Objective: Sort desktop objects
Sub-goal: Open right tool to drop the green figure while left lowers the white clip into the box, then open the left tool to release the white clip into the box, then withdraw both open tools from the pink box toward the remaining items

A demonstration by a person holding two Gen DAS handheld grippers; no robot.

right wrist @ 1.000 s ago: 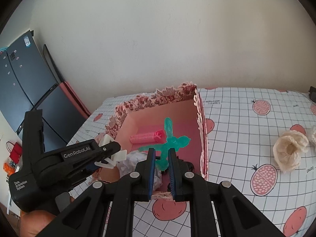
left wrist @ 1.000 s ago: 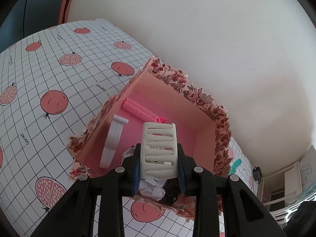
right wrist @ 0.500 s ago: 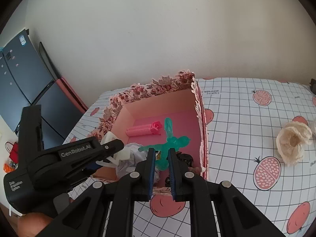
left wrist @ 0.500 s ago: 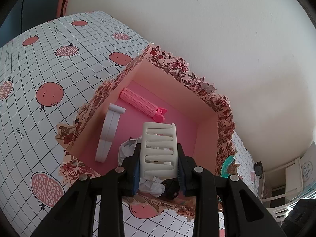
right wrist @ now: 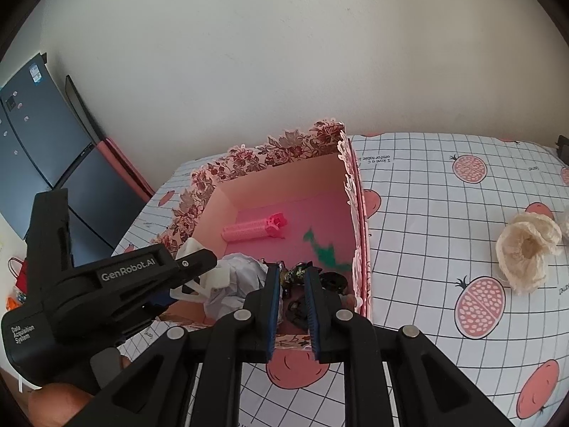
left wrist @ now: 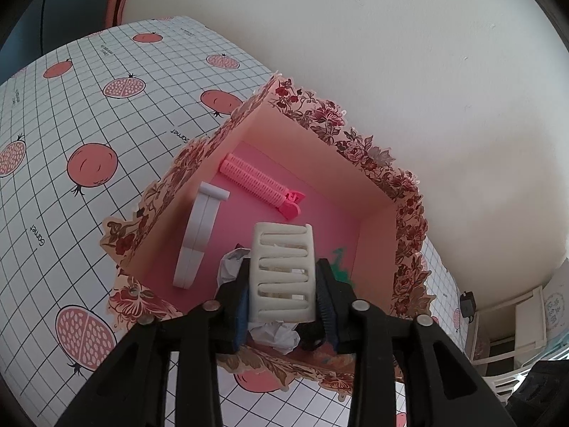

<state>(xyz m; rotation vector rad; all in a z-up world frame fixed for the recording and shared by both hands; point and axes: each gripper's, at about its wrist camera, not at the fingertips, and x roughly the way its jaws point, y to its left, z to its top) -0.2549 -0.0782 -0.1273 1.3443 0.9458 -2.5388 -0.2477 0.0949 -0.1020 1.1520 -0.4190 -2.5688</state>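
The left gripper [left wrist: 282,277] is clamped on a cream claw clip [left wrist: 282,272], its 2 blue-padded fingers pressed against the clip's sides. It holds the clip above the near end of the box [left wrist: 377,185], an open pink box with a floral scalloped rim that sits on the tablecloth [left wrist: 71,124], a white grid printed with pomegranates.

On the box floor lie a pink roller [left wrist: 259,185] toward the far wall, a white clip [left wrist: 197,238] along the left wall, and a green clip [right wrist: 325,251] near the right wall. Crumpled paper [right wrist: 234,277] fills the near end, directly under the claw clip, with some dark, shiny bits beside it that are too jumbled to name.

The right gripper [right wrist: 291,306] hangs over the box's near edge with its fingers a narrow gap apart and nothing between them; the dark bits seen in the gap appear to lie below on the box floor, not in its grip. In the right wrist view the left gripper reaches in from the left, the claw clip showing pale at its tip.

Outside the box, well off to the right on the tablecloth, sits a cream scrunchie [right wrist: 526,249]. A dark fridge [right wrist: 42,135] stands against the wall beyond the table's left end.
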